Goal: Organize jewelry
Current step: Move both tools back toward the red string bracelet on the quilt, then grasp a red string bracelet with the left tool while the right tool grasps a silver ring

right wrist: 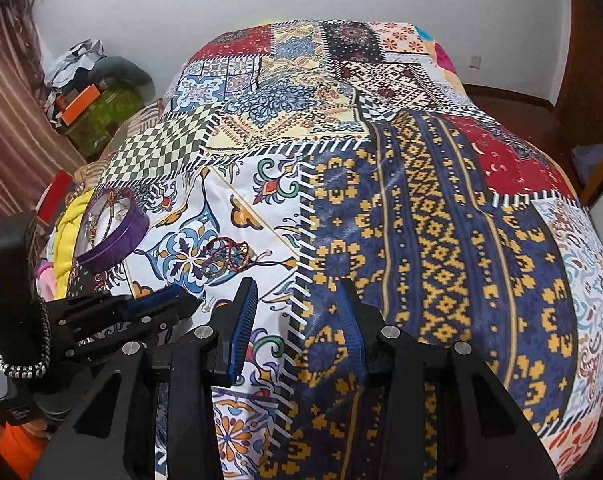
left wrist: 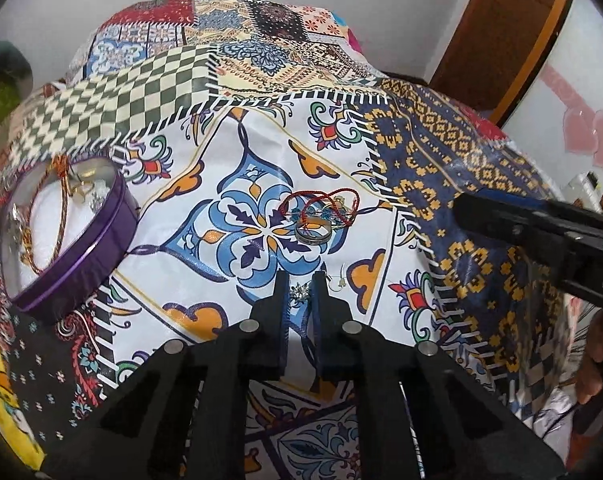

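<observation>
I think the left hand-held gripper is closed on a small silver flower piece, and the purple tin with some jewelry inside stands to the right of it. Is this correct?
Not quite. The left hand-held gripper is closed on the silver flower piece, but the purple tin stands to its left, not its right. The left wrist view shows it.

A purple round tin lies tilted on the bed, open, holding cord bracelets (gold and red). Right of the tin lies a tangle of red cord bracelets with a metal ring; nearer than the ring, a small sparkly earring.
</observation>
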The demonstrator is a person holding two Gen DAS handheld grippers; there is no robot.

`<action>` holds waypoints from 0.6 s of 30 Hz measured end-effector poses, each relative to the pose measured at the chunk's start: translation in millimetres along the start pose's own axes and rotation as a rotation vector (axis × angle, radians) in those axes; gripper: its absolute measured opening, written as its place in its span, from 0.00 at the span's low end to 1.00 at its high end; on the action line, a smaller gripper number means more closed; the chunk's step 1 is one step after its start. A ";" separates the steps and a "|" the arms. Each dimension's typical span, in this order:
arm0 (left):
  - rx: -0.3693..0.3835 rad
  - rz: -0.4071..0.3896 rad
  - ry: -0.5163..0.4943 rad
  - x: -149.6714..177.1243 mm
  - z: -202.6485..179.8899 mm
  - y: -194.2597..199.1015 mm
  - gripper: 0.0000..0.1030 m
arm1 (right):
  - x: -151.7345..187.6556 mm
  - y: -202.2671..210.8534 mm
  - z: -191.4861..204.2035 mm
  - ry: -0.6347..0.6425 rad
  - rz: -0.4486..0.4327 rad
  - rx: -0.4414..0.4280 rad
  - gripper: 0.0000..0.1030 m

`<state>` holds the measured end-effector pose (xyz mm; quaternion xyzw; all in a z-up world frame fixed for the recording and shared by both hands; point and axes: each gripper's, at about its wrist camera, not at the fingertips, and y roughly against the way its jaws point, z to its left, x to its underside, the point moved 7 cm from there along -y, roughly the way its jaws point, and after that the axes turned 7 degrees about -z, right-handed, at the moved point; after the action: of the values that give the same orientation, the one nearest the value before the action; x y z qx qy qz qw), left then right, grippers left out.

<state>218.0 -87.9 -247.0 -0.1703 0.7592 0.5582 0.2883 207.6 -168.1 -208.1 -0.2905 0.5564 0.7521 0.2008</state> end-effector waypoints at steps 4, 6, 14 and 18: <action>0.006 -0.010 0.022 1.5 6.1 6.5 0.08 | -0.9 -6.6 12.1 0.012 0.017 -0.033 0.36; -0.017 -0.025 0.025 0.6 11.4 11.6 0.08 | 0.6 -9.8 21.2 0.026 0.027 -0.053 0.36; -0.072 -0.094 0.091 -7.9 53.4 34.0 0.08 | 3.7 -28.3 58.4 0.093 0.058 -0.118 0.36; -0.056 -0.107 0.117 -9.6 60.9 37.8 0.08 | 7.7 -41.5 67.5 0.103 0.096 -0.140 0.36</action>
<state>218.7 -18.9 -225.5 -0.2510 0.7486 0.5521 0.2678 213.4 -91.4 -228.7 -0.3151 0.5252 0.7821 0.1151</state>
